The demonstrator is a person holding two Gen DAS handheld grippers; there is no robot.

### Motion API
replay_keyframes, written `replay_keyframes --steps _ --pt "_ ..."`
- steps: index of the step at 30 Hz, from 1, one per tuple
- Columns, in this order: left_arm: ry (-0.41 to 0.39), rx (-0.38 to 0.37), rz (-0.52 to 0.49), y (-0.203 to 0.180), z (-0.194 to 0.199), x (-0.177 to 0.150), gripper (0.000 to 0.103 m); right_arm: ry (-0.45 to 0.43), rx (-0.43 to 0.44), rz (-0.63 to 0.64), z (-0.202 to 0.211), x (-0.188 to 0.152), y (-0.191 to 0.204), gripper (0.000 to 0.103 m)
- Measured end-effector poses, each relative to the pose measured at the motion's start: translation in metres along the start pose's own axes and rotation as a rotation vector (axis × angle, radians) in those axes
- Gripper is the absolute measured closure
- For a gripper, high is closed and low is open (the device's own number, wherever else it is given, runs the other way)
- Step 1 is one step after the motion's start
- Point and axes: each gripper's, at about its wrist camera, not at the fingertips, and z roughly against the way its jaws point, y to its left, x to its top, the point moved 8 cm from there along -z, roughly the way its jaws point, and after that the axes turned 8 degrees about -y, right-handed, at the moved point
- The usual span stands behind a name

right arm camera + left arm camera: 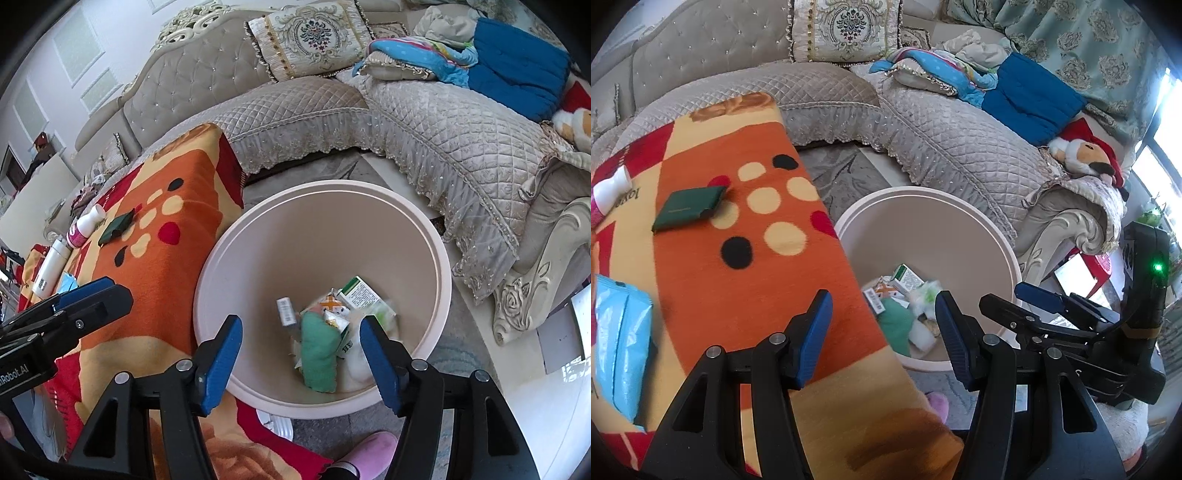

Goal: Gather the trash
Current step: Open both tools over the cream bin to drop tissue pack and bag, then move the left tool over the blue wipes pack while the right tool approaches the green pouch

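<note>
In both wrist views the jaws stand apart with nothing between them: the left gripper (882,325) hangs over the bench edge at lower centre, the right gripper (301,349) directly above the bin (441,258).

The trash lies at the bottom of the bin, centre of the right view: a green cloth-like wad (319,350), a green-and-white carton (360,293) and other small packets, blurred. Still on the orange blanket (738,277) covering the bench are a dark green wallet-like pack (689,208), a light blue pouch (622,350) at lower left, a pink-and-white bottle (85,227) and a white tube (51,266) at far left.

Risks, as I judge them: the two grippers sit just beside each other, so a careless swing toward the bench could knock them together; the soft blanket may bunch under a closing grip; the glossy pouch could slip.

Legible writing: "Robot.AI" on the left gripper's body at the left edge of the right view. Carton print is too small to read.
</note>
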Motion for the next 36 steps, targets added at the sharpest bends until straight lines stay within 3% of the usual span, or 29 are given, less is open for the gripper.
replay_keyframes --steps 15,30,36 --pt "-0.032 0.049 0.007 0.024 0.025 -0.006 0.047 -0.007 0.029 0.050 0.007 0.001 0.037 0.039" --pt "-0.039 0.133 0.066 0.088 0.057 -0.023 0.046 -0.006 0.095 0.133 0.008 0.000 0.102 0.038" --pt "-0.004 0.177 0.064 0.115 0.059 -0.038 0.046 0.001 0.117 0.156 0.004 -0.001 0.121 0.036"
